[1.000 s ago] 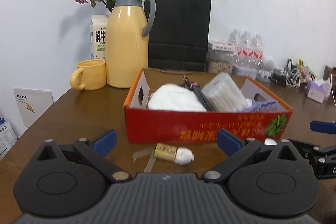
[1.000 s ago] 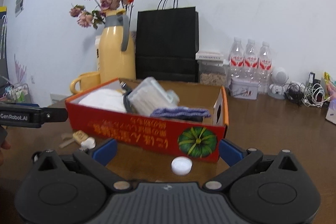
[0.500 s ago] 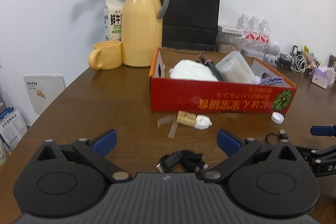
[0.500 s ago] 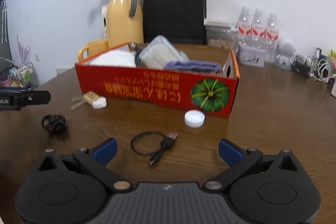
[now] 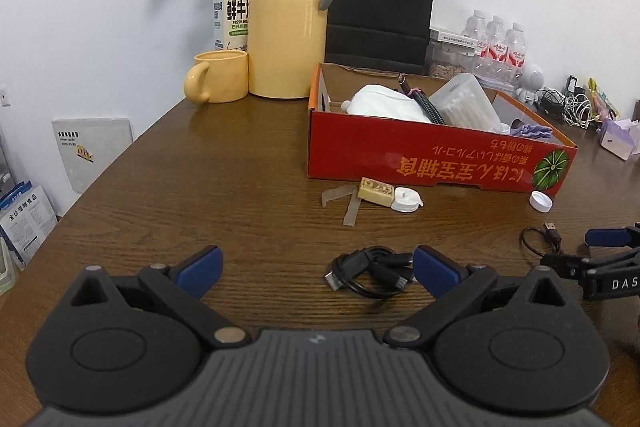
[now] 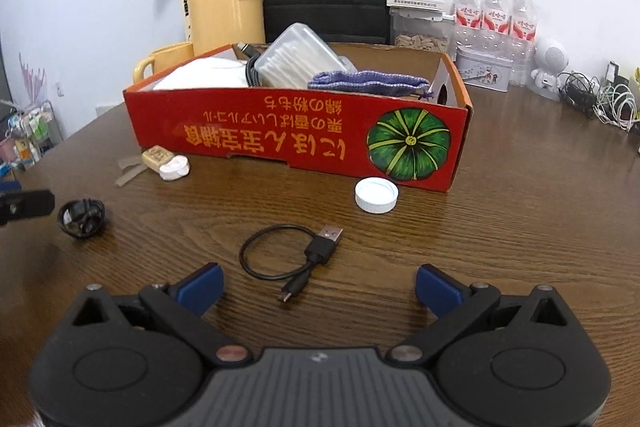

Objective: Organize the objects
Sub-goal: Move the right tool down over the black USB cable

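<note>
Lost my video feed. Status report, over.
Both grippers, left and right, open, empty. Short USB cable loose before right; coiled cable before left. Red box ahead, path clear.

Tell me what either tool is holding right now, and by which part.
Nothing. The left tool and right tool are both open and empty; the bundled cable and short cable lie loose on the table.

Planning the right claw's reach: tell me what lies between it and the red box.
In the right wrist view, a short USB cable and a white cap lie on the table between the open right claw and the red box.
</note>
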Action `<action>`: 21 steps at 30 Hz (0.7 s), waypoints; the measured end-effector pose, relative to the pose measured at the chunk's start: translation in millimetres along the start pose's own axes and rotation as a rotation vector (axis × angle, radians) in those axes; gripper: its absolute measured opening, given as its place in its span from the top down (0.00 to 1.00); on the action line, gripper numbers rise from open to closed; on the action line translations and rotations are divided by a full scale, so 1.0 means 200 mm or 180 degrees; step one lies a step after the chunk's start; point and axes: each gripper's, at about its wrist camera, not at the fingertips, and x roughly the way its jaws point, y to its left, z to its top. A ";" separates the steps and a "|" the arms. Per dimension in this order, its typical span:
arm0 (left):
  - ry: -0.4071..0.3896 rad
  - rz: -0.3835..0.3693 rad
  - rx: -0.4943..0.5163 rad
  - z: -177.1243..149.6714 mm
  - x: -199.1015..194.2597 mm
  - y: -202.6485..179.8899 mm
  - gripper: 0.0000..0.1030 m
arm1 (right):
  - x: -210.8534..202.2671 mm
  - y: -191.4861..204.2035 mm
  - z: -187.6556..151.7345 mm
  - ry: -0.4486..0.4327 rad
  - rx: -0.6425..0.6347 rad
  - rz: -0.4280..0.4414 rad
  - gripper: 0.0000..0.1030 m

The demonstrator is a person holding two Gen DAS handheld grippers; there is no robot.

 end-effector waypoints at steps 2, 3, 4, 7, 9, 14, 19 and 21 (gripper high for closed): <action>0.0006 0.0001 -0.0009 0.00 0.00 0.00 0.00 | 0.00 0.00 0.00 -0.0009 0.0012 -0.0002 0.13; 0.0007 -0.0001 -0.0013 0.00 0.00 0.01 0.00 | 0.00 0.00 0.01 -0.0015 0.0014 -0.0010 0.16; 0.0010 -0.0005 -0.0017 0.00 0.00 0.01 0.00 | 0.00 0.00 0.01 -0.0029 0.0017 -0.0025 0.21; 0.0023 -0.0015 -0.0020 -0.01 0.00 0.01 0.00 | -0.01 -0.01 0.02 -0.0069 0.0079 -0.0017 0.38; 0.0034 -0.0017 -0.0018 -0.01 0.00 0.01 0.00 | -0.01 -0.02 0.03 -0.0082 0.0119 -0.0036 0.47; 0.0045 -0.0021 -0.0028 -0.01 0.00 0.01 0.00 | 0.00 -0.04 0.04 -0.0089 0.0171 0.0006 0.48; 0.0057 -0.0016 -0.0043 -0.01 0.00 0.02 0.00 | -0.03 -0.07 0.06 -0.0190 0.0295 0.0022 0.49; 0.0065 -0.0020 -0.0044 -0.01 0.00 0.03 0.00 | -0.02 -0.07 0.07 -0.0178 0.0300 -0.0030 0.55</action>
